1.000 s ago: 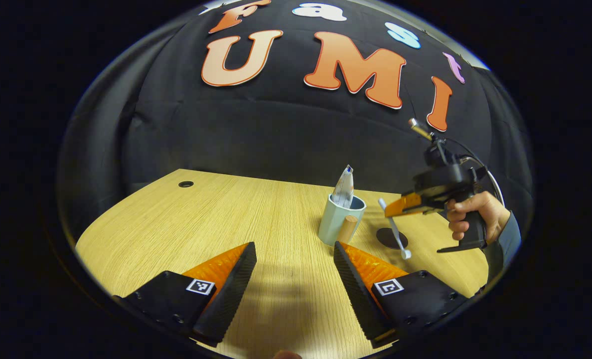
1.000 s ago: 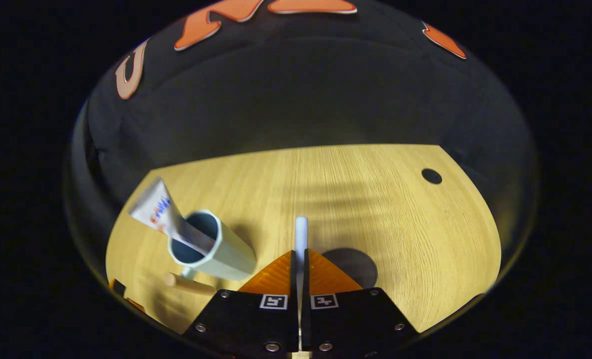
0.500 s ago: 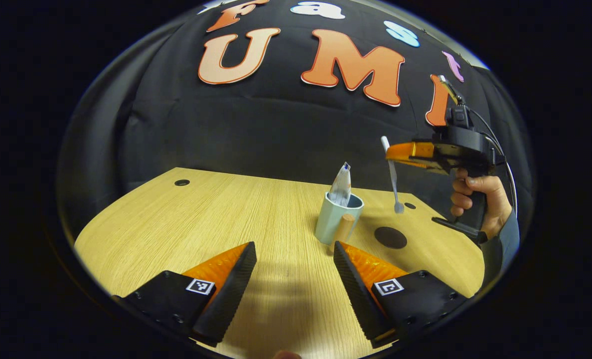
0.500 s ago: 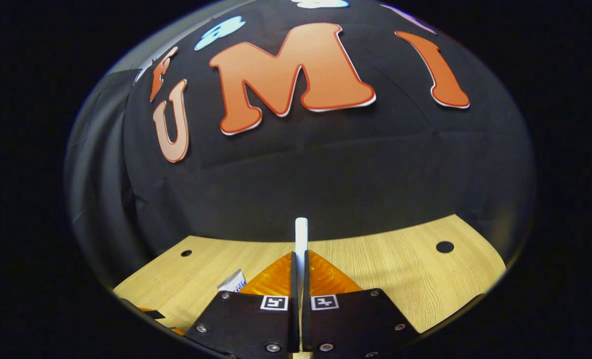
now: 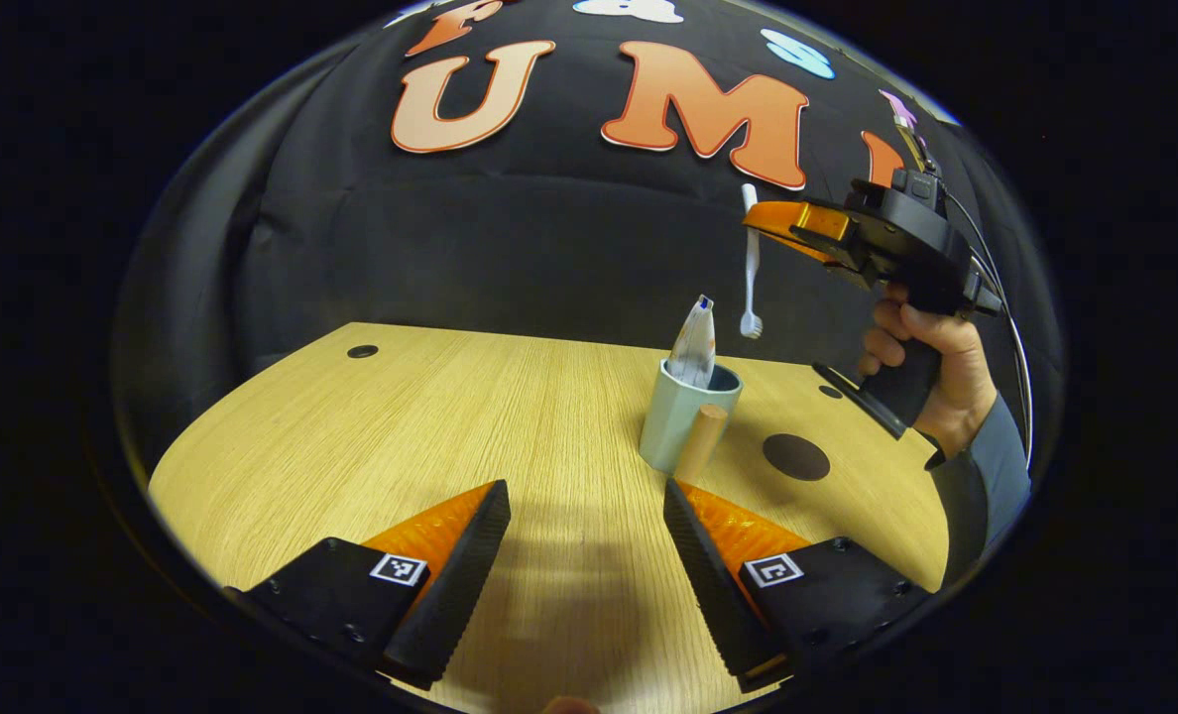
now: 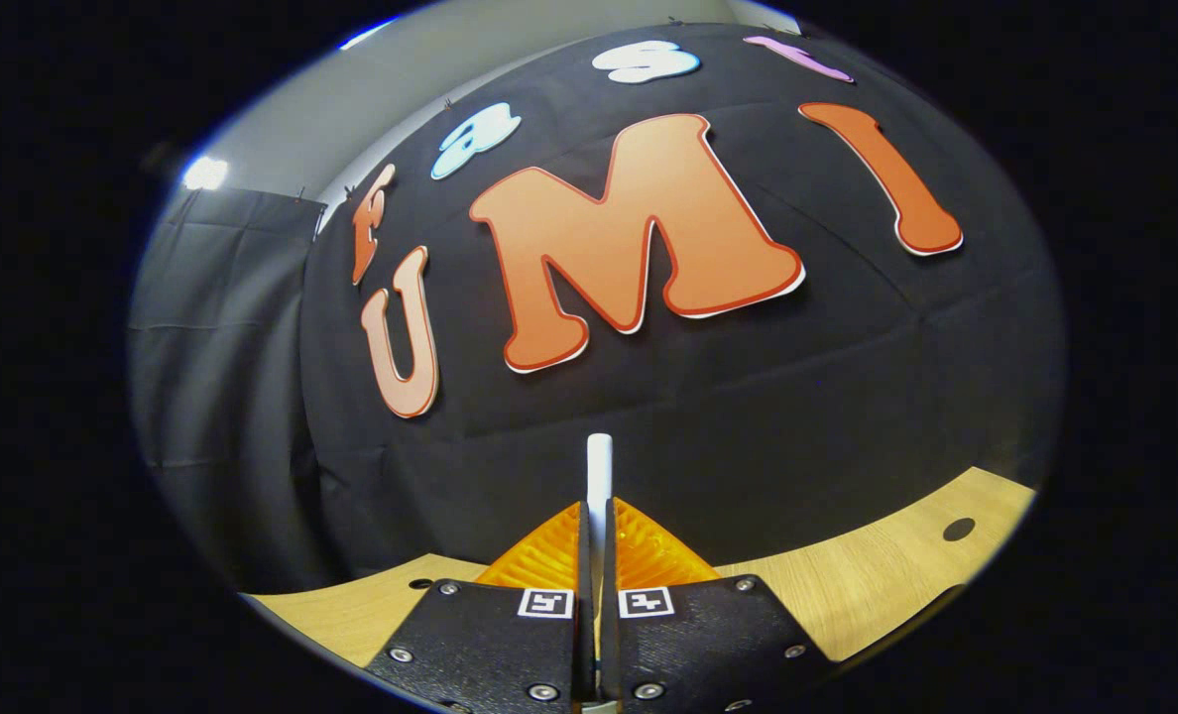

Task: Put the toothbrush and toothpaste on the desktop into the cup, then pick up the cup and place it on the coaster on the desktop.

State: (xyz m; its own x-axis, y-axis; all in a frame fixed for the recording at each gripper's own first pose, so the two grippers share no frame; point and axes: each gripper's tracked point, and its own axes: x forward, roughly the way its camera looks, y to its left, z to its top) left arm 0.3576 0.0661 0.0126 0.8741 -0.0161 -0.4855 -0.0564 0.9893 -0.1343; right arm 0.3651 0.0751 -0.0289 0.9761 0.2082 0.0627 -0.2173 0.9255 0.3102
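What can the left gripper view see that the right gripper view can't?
The left gripper view has the cup with the toothpaste in it, the dark coaster, a hand holding the right gripper, and the open left gripper. The right gripper view has a grey wall above the cloth. Both have the toothbrush and the desktop.

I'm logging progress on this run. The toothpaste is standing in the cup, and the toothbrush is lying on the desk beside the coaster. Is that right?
Not quite. The toothpaste does stand in the cup, but the toothbrush is not on the desk: the right hand-held gripper holds it in the air above the cup, head down, as the left gripper view shows. The coaster is bare.
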